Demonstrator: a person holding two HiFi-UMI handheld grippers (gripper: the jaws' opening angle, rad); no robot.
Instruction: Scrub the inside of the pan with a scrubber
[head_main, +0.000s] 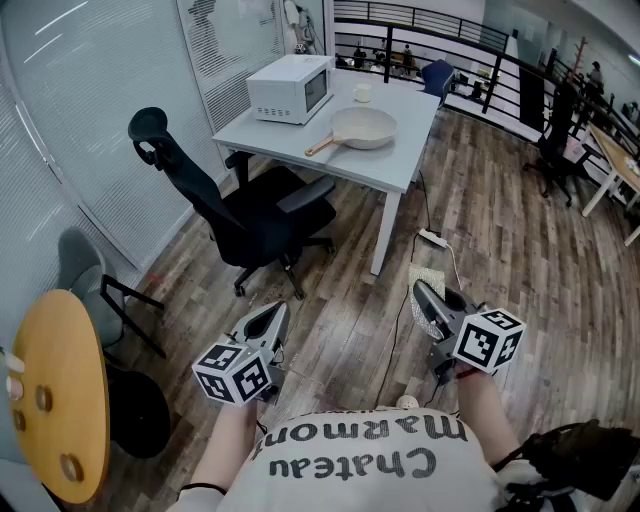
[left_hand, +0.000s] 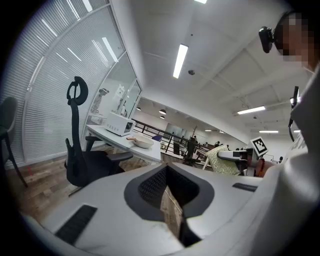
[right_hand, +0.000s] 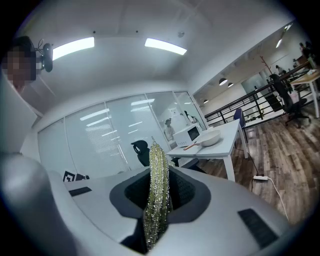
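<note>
One cream round pan (head_main: 365, 127), one white microwave (head_main: 290, 88) on tabletop (head_main: 400, 165); black office chair (head_main: 250, 215) in front. Left tongs (head_main: 274, 316) pressed together; right tongs (head_main: 422, 292) pinching green mesh scrubber (right_hand: 157, 180).

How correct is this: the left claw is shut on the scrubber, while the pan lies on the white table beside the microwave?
The claw is wrong: the right claw, not the left, is shut on the scrubber, as the right gripper view shows. The rest holds: the pan lies on the white table beside the microwave.
</note>
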